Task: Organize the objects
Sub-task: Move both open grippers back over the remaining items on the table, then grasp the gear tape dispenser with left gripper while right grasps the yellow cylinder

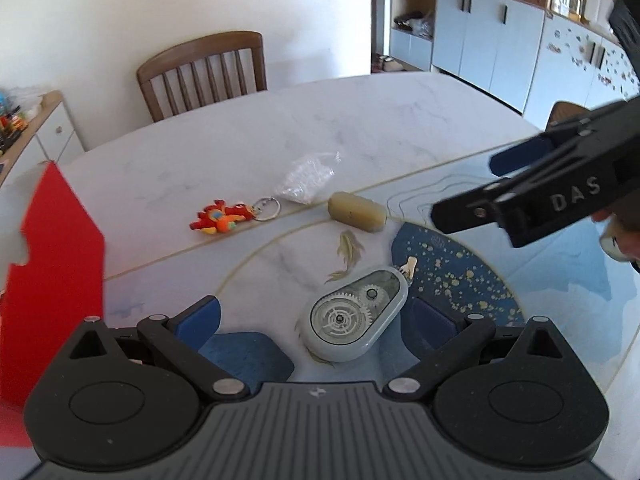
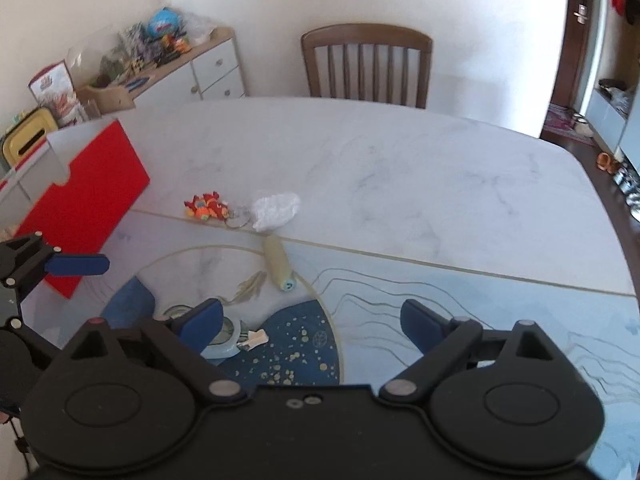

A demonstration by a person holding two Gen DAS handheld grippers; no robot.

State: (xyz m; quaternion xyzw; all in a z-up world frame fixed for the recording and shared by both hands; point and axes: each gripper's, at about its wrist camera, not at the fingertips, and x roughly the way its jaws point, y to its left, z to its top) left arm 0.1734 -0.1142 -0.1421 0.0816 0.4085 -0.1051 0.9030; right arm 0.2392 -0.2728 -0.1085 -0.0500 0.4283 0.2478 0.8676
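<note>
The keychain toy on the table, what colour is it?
Mostly red with orange and a little blue, keychain toy; it shows best in the left wrist view.

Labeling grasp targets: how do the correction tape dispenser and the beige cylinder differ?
The correction tape dispenser is grey, flat and teardrop-shaped with gears visible; the beige cylinder is opaque and round. The dispenser lies between the left tongs; the cylinder lies farther off. Both rest on the table.

Soft, even daylight fills both views, bright enough to wash out the far white wall (image 1: 100, 20). The pale marble-patterned desk (image 2: 400, 168) carries a mild sheen and only faint shadows. Fisheye distortion bows the desk's edges and bends the wooden slat-backed chair (image 2: 366, 66). Fine detail is slightly soft throughout, and the dark corners are vignetted.
</note>
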